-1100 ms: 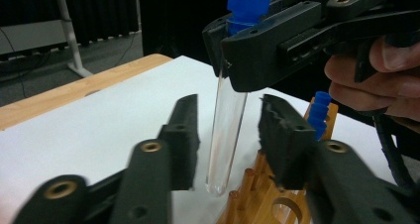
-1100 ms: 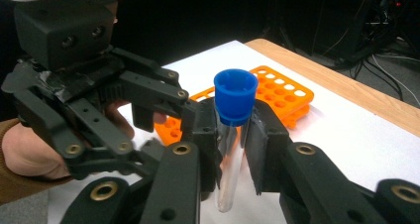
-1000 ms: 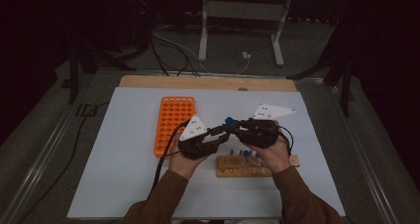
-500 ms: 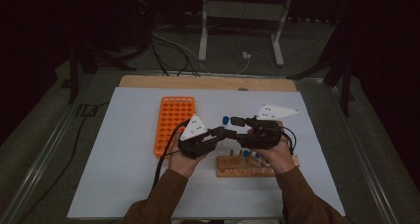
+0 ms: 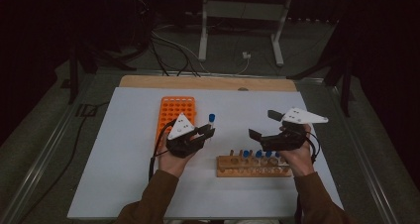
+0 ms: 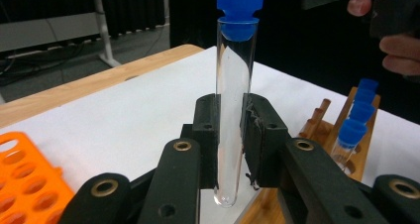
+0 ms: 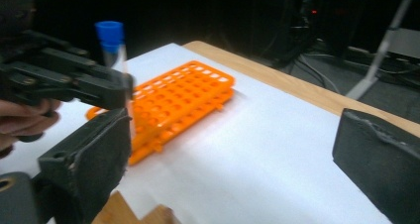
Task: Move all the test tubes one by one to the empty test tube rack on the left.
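A clear test tube with a blue cap stands upright between the jaws of my left gripper, which is shut on its lower half. In the high view, this gripper holds the tube just right of the orange rack. My right gripper hangs above the wooden rack, a hand's width to the right of the tube. Its jaws have just been opening and stand wide apart with nothing between them. Its view shows the tube in the left gripper.
The wooden rack holds several blue-capped tubes. The orange rack lies on a white mat. A wooden board edges the mat's far side. Cables and a metal stand lie beyond the table.
Both grippers met at the tube before. Now the right gripper has opened and drawn away to the right, while the left gripper keeps the tube and has shifted slightly left.
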